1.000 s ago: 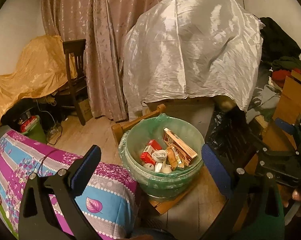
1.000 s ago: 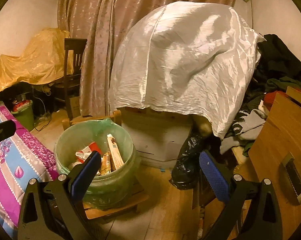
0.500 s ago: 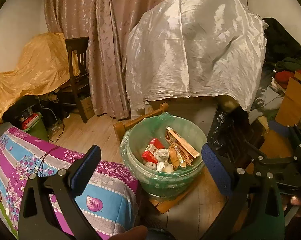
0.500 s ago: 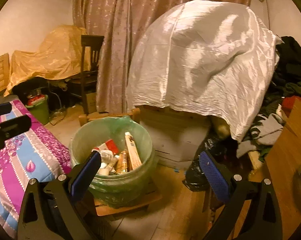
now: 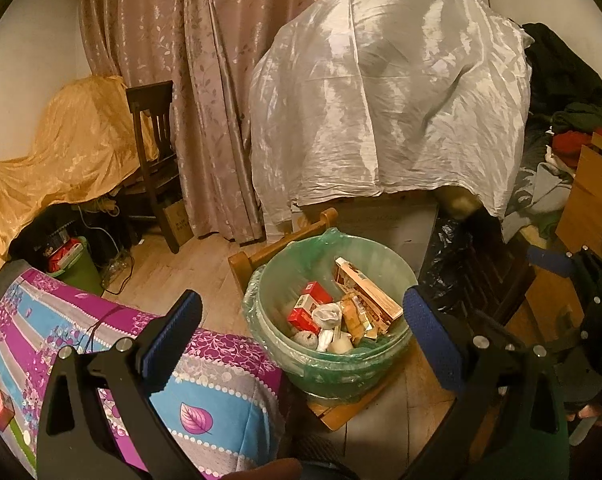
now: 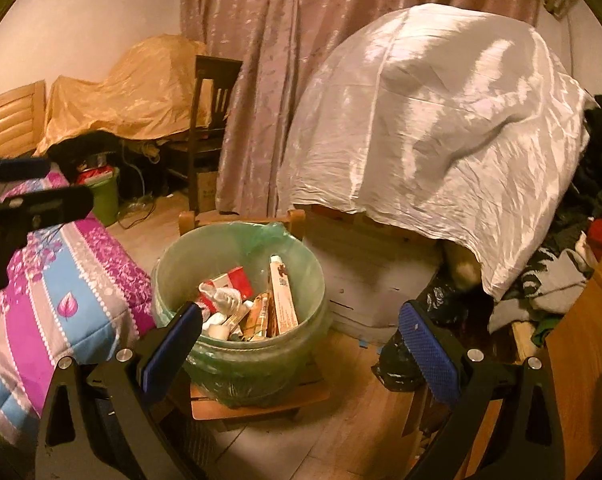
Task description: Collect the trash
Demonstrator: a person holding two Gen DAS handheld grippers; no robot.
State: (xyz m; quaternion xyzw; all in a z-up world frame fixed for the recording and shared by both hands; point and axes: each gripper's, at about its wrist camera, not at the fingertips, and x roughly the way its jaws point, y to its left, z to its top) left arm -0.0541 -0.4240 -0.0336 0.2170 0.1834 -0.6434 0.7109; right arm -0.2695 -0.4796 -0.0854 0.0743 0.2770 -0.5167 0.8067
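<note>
Curtained room, wood floor. Green-lined bin (image 5: 330,364) on low wooden stool (image 6: 257,400) beside the bed (image 5: 81,328), holding red cartons (image 5: 307,312), crumpled paper, long box (image 6: 283,292). Left hand-held gripper (image 5: 299,336) and right hand-held gripper (image 6: 299,340): both spread wide, empty, near the bin.

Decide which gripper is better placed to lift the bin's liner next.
Probably the left gripper: open and empty, the bin sits between its fingers. The right gripper, also open, has it off toward its left finger.

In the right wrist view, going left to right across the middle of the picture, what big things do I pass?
Purple, blue and grey patterned bedspread → green-lined round trash bin full of packaging → crumpled black plastic bag on the floor → wooden furniture panel at the right edge.
</note>
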